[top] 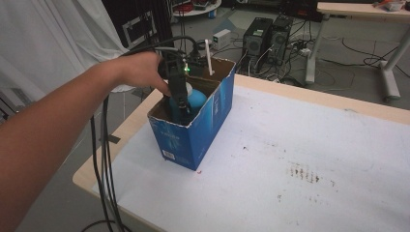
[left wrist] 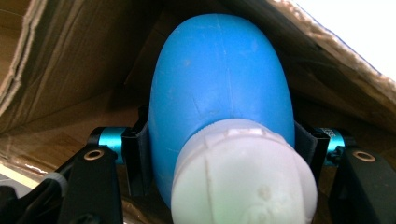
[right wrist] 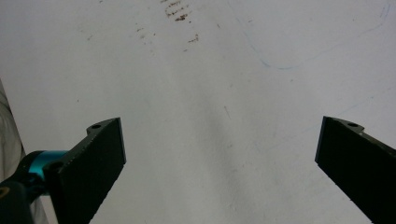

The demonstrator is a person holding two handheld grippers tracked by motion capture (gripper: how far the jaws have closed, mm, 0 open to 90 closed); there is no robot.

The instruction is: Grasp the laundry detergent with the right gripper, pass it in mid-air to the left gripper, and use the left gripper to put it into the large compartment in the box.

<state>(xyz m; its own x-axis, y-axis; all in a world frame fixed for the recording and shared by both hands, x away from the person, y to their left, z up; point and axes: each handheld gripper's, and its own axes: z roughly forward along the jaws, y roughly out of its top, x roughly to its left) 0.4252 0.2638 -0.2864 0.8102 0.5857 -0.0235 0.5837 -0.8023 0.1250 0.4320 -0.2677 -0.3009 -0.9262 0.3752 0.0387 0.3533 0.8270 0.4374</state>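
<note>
A blue cardboard box (top: pixel 193 140) stands open-topped near the table's left corner. Inside it is a blue bottle (top: pixel 197 99) with a white cap. My left gripper (top: pixel 180 104) reaches down into the box from the left hand. In the left gripper view, the bottle (left wrist: pixel 219 79) sits between both black jaws, its white cap (left wrist: pixel 243 177) pointing at the camera, and my left gripper (left wrist: pixel 222 140) is shut on its sides against the brown inner wall. My right gripper (right wrist: pixel 222 135) stands open over the white table sheet (right wrist: pixel 210 84), holding nothing.
A white sheet (top: pixel 300 145) with brown stains (top: pixel 304 173) covers the table. Black cables (top: pixel 104 159) hang off the left edge. A white stick (top: pixel 209 57) rises at the box's far end. Computer towers (top: pixel 266 36) and another table's legs stand on the floor behind.
</note>
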